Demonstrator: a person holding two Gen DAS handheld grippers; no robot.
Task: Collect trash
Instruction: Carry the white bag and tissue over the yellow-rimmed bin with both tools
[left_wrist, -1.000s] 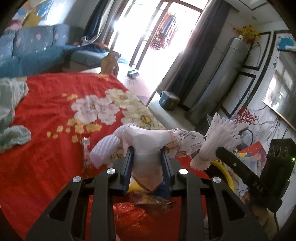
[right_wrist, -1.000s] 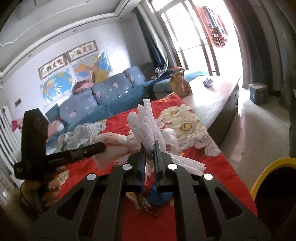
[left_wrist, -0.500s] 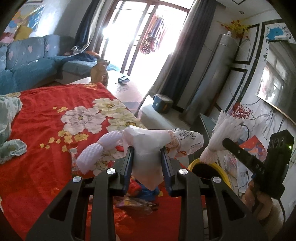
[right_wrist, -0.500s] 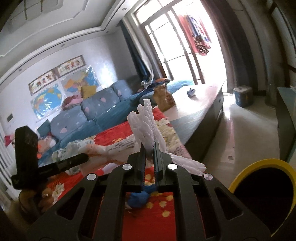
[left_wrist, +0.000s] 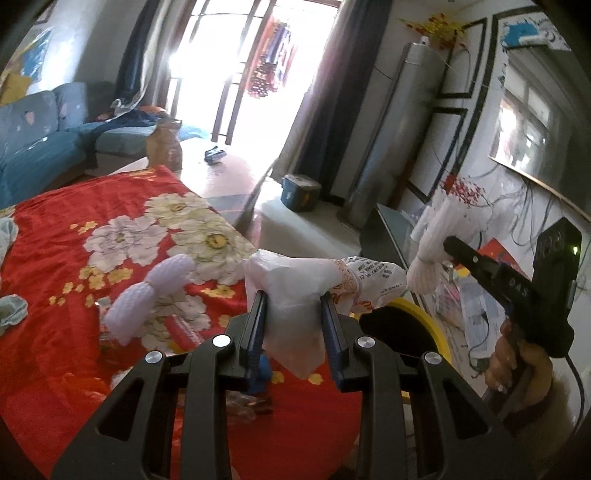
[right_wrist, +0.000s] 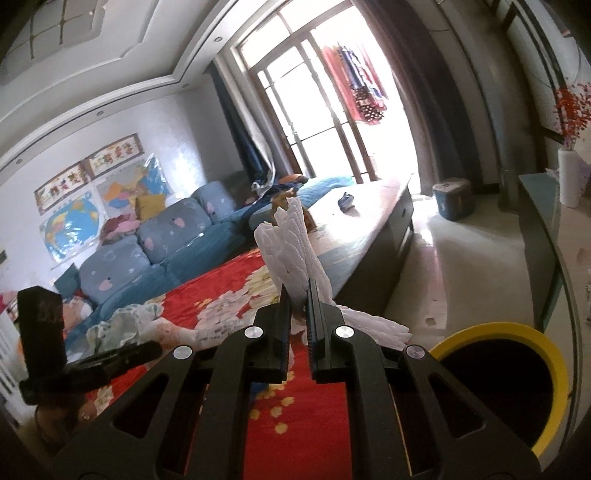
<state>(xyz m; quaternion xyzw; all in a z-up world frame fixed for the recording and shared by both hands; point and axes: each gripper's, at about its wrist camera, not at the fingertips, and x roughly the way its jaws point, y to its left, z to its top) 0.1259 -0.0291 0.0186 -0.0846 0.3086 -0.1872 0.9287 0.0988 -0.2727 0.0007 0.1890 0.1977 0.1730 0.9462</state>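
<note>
Left claw (left_wrist: 293, 301) clamped on a crumpled white plastic bag (left_wrist: 291, 295), both fingers (left_wrist: 258, 325) pressing its sides; bag's printed end with red and black lettering sticking out to the right, a pointed corner hanging down between the fingers. Bag held above the near edge of a red floral cloth (left_wrist: 92, 229) covering the table. Just left of the bag, above the cloth, a white foam fruit net (left_wrist: 147, 295), pinched at its middle; whether attached to the bag, cannot tell. Below the claw on the cloth, a blue scrap (left_wrist: 262, 376) and a crinkled clear wrapper (left_wrist: 243, 402), partly hidden.

Right claw (right_wrist: 298, 295) closed tight on a white foam sleeve (right_wrist: 291, 243), one ragged end standing up above the fingertips, the other end fanning out low to the right. Same claw seen from the left wrist view at far right (left_wrist: 448, 245), held by a hand (left_wrist: 517, 365), with the foam sleeve (left_wrist: 439, 236) at its tip.

Yellow-rimmed bin (right_wrist: 517, 332) with a dark inside, on the floor at the table's edge, low and right of the right claw; in the left wrist view its rim (left_wrist: 417, 310) just right of the bag, below the foam sleeve. Neither piece of trash inside the bin.

Behind the table, a blue sofa (right_wrist: 155, 251).
</note>
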